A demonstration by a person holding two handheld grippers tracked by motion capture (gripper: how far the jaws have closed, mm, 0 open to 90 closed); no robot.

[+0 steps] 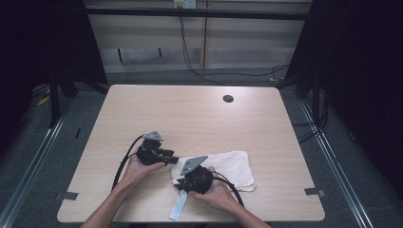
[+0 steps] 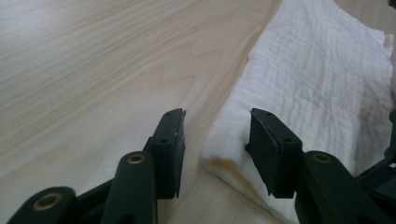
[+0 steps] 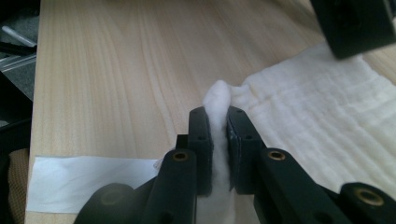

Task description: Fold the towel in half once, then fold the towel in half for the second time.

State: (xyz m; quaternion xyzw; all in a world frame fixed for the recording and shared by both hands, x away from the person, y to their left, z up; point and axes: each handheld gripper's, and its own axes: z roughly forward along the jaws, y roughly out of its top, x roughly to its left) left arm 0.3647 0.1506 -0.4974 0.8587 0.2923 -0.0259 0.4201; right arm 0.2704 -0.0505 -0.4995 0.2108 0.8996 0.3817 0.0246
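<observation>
Right gripper point(image 3: 218, 126) hides pinched towel point(image 3: 322, 116) corner

No readable text, label, brand or number anywhere. White strip point(image 3: 88, 179) on counter point(image 1: 199, 118) was blank. Cloth point(image 2: 322, 93) bore no tag or print.

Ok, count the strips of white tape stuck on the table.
1. The white tape strip lies at the near edge of the table, just beside the towel corner pinched in the right gripper; any under the towel would be hidden.
</observation>
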